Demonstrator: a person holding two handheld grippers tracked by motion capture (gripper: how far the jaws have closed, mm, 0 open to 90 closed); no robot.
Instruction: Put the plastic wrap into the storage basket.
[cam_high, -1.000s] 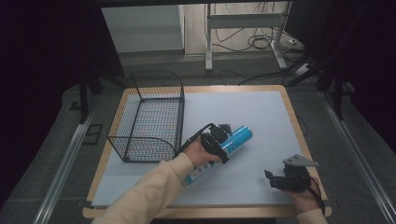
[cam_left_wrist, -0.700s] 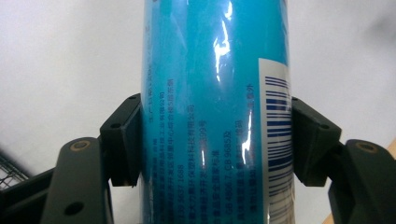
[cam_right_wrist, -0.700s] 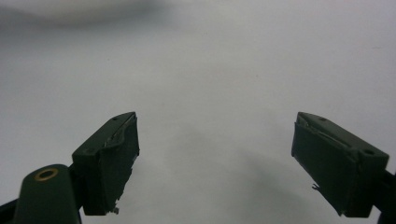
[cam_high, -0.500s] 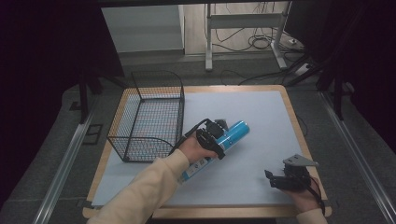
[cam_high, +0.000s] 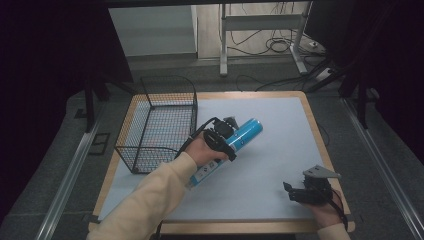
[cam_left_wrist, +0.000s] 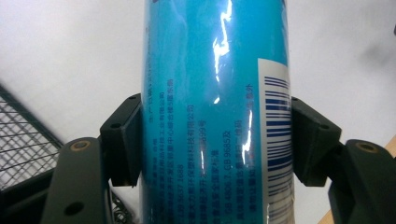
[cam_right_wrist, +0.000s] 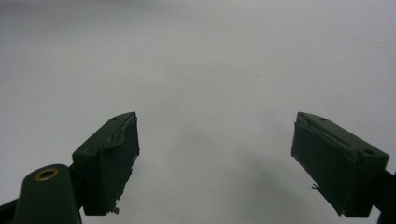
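- Near the middle of the high view, the left gripper (cam_high: 226, 136) is pinching a blue can (cam_high: 239, 140) across its body, the can lying slanted with its capped end toward the upper right.
- Seen through the left gripper view, the fingers (cam_left_wrist: 122, 140) are pressing against both sides of the can (cam_left_wrist: 215, 112), whose barcode label is facing the right of the frame.
- Just left of the can, a black wire basket (cam_high: 159, 125) is standing on the white surface (cam_high: 280, 145); its mesh is showing at the lower left of the left gripper view.
- At the lower right of the high view, the right gripper (cam_high: 299, 192) is resting low over the surface, well apart from the can.
- Its fingers (cam_right_wrist: 109, 161) are standing spread wide, with bare white surface (cam_right_wrist: 210, 70) between them.
- Beyond the surface's far edge, metal desk legs (cam_high: 223, 40) and loose cables (cam_high: 280, 46) are sitting on the floor.
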